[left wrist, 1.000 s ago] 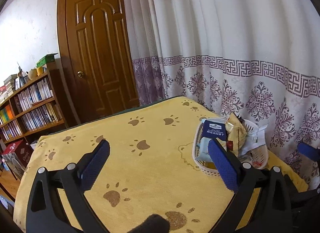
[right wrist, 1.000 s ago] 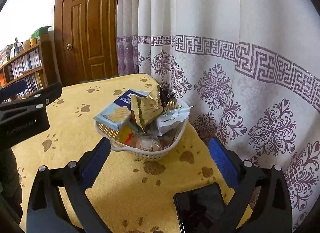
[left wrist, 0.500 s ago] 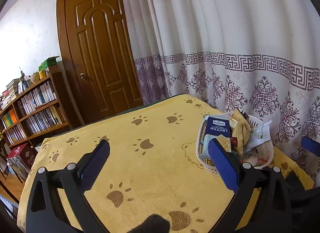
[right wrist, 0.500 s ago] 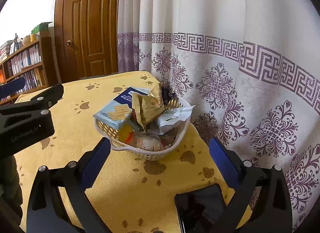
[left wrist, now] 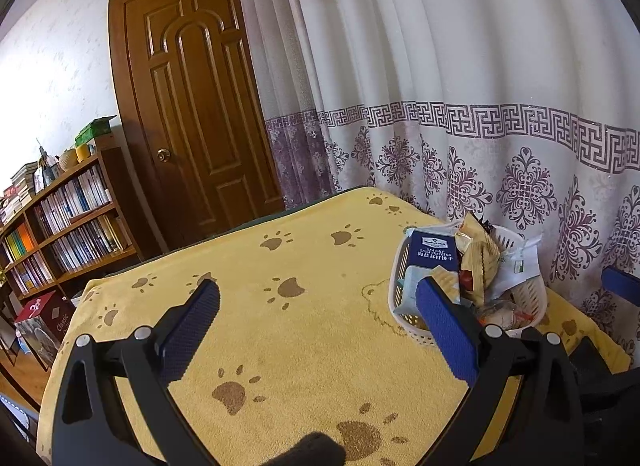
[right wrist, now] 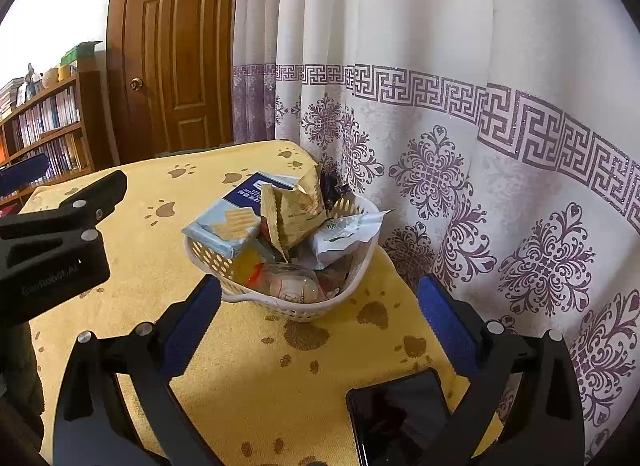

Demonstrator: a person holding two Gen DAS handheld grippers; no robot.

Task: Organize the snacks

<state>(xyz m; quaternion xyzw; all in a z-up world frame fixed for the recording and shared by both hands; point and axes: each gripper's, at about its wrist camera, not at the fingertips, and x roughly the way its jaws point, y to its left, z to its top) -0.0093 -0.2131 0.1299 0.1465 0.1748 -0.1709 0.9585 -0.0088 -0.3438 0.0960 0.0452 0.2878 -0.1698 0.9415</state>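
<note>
My right gripper (right wrist: 318, 322), jaws spread empty, faces the white perforated plastic snack basket (right wrist: 280, 302) just beyond; my left gripper (left wrist: 320, 324), likewise spread, sits farther left.

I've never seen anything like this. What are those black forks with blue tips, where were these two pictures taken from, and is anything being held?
No robot here: a person holds a hand-operated claw in each hand, and each claw carries a wide-angle camera looking forward along its two fingers. One picture comes from the left claw, the other from the right claw. The blue strips are the gripping pads. Both claws are open and hold nothing. The right view also catches the left claw from the side, at its left edge. Ahead is a table under a yellow cloth printed with paw marks. A white basket full of snack packets stands on it, among them a blue cracker box. A dark phone lies near the right claw. Behind hang a curtain and a door.
</note>
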